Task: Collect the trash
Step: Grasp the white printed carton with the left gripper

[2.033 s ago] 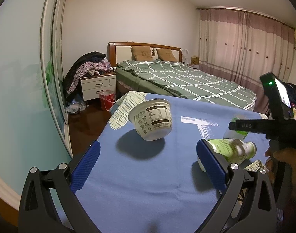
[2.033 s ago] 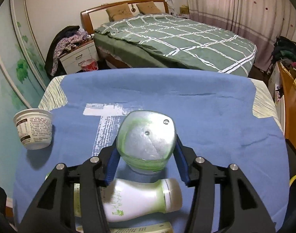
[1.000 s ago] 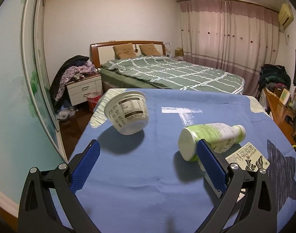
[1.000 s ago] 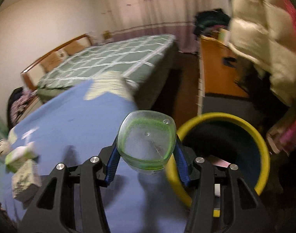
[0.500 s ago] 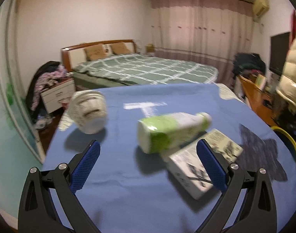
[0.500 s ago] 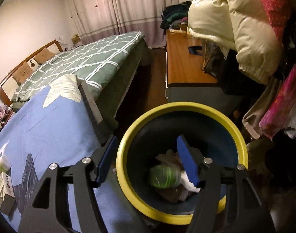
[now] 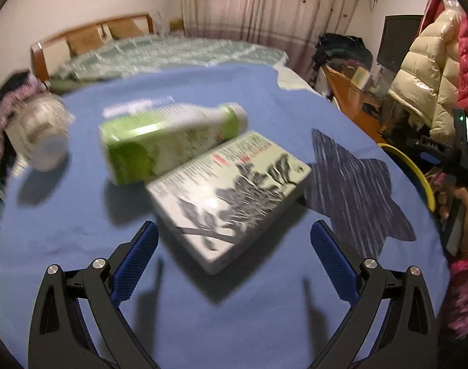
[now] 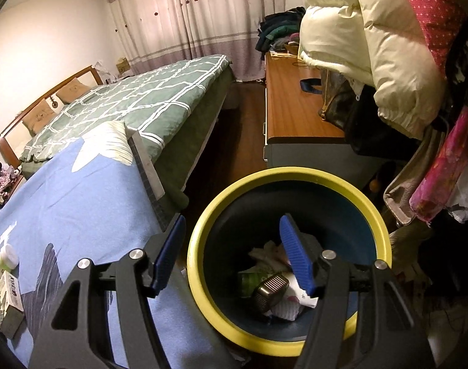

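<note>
Sideways, the bottle (image 7: 169, 141) lies, cap pointing right.

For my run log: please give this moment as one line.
left hand-held gripper: open, facing box | right hand-held gripper: open over bin

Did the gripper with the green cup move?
Yes. The right hand-held gripper swung from over the blue table rightward to above the yellow-rimmed bin, now open and empty.
</note>
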Demonstrator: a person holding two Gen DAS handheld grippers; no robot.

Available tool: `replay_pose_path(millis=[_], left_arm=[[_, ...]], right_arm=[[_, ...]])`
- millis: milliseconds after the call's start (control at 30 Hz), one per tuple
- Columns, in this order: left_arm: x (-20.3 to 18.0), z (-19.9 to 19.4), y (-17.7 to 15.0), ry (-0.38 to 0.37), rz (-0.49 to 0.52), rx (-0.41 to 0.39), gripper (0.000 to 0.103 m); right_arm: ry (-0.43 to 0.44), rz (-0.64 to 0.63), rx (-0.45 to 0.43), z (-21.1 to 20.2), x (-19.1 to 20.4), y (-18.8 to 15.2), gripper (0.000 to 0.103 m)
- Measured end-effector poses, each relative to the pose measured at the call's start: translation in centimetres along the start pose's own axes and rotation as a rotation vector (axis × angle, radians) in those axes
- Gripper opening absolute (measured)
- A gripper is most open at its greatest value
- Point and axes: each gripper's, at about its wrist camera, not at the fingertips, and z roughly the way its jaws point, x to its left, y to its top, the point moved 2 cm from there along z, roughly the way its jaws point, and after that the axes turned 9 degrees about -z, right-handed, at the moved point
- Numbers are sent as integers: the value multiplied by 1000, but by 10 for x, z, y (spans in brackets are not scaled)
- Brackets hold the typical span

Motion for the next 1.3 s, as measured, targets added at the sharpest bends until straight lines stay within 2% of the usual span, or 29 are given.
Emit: replay_pose_path(millis=[167, 267, 433, 533, 633, 733, 833, 1033, 1300], left_arm=[[-13, 14, -2, -43, -2, 45, 98], [-30, 19, -3, -94, -2, 73, 98], [-78, 29, -9, -175, 61, 115, 98], [-101, 30, -9, -195, 101, 123, 98], [-105, 17, 0, -154, 98, 81, 98], [-96, 3, 15, -21, 83, 12, 98], [-88, 7, 28, 66, 65, 14, 98], [-82, 44, 43, 59, 21, 133, 98], [-73, 81, 53, 109, -1, 185, 96]], right_arm=[[19, 9, 3, -1, -1, 0, 61], [28, 12, 3, 0, 0, 1, 61], [42, 18, -1, 0, -1, 1, 61], [51, 19, -2, 0, 0, 0, 61], [61, 27, -3, 0, -2, 0, 61], [73, 34, 0, 1, -3, 0, 61], [80, 34, -1, 2, -2, 0, 61], [82, 34, -7, 1, -3, 0, 61], [92, 35, -1, 2, -3, 0, 61]])
